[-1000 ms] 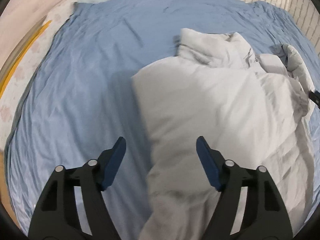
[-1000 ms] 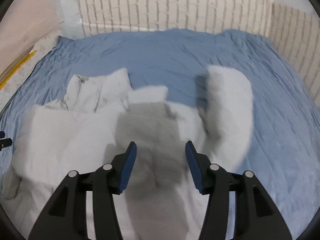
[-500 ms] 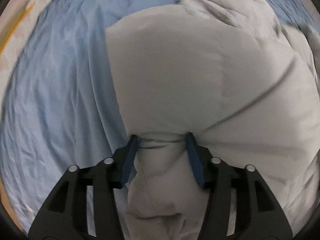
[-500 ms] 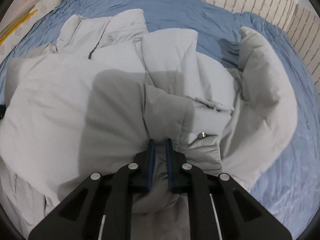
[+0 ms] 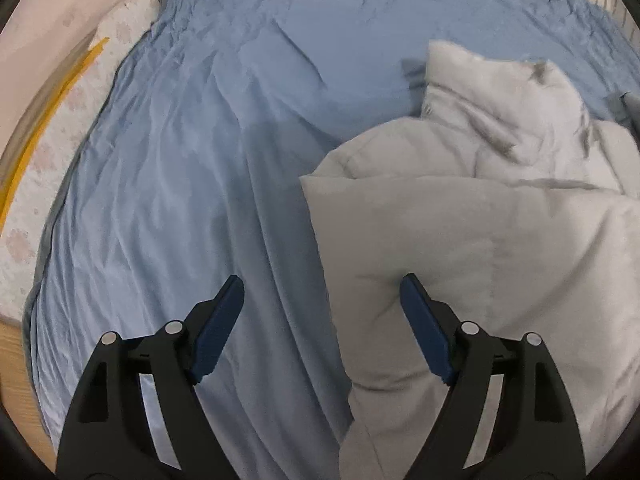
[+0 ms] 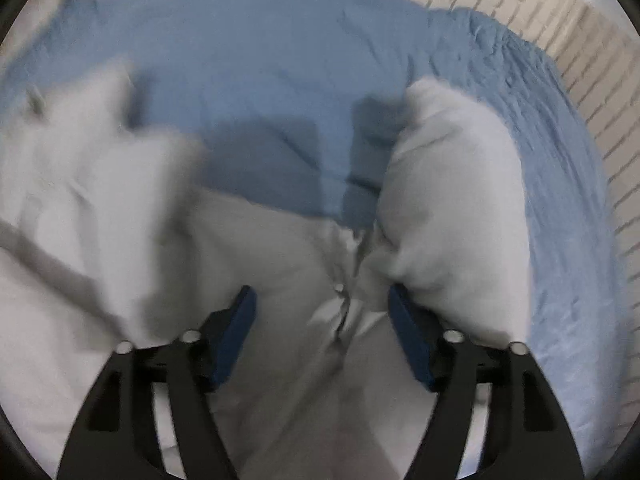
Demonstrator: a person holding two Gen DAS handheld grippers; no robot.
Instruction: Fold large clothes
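both grippers, shut on the puffy pale grey padded jacket (image 5: pixel 472 248) half a second ago, now gape wide and hold nothing: left gripper (image 5: pixel 322 312) straddles its left edge, right gripper (image 6: pixel 322 320) its front. the jacket lies bunched toward the blue bedsheet's (image 5: pixel 180 184) right side, so one fold looks finished.

Half a second ago the left gripper (image 5: pixel 322 300) had its jaws drawn in against a bunched fold of the grey padded jacket (image 5: pixel 480 240); the jaws now stand wide apart and hold nothing, and the camera has pulled back from the fabric. The right gripper (image 6: pixel 322 312), then clamped on the jacket's front edge, is likewise spread open over it. The jacket's bottom now appears folded up across the body, though the right view is blurred.
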